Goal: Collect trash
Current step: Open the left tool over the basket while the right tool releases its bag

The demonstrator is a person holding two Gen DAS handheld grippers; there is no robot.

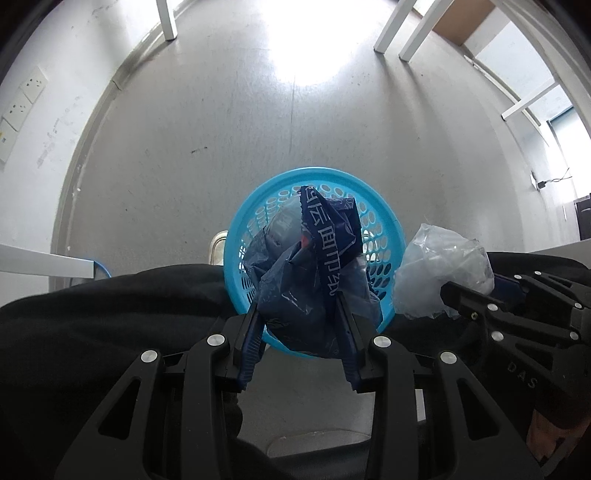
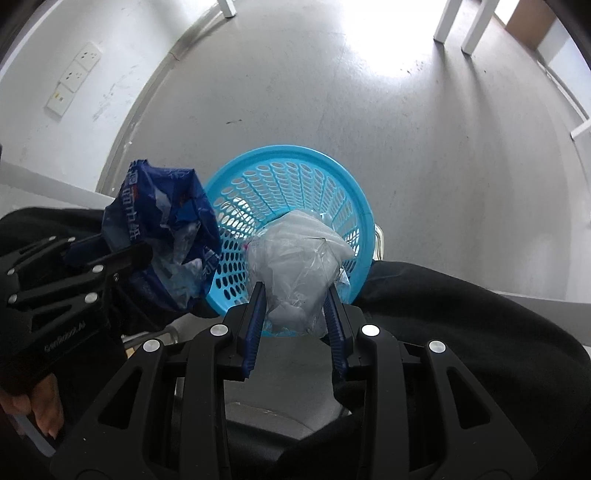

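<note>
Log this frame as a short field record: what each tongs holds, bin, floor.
left tongs: shut on dark blue plastic wrapper, crumpled, white print
right tongs: shut on clear plastic wad
bin: blue perforated basket, on the floor, below both loads
bin contents: looks empty in right wrist view; bottom partly hidden
floor: grey, glare patch; white furniture legs at far edge
person: black clothing at lower edges

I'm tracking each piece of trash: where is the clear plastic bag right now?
The clear plastic bag is clamped in the right hand-held gripper, above the blue basket, beside the blue wrapper.
</note>
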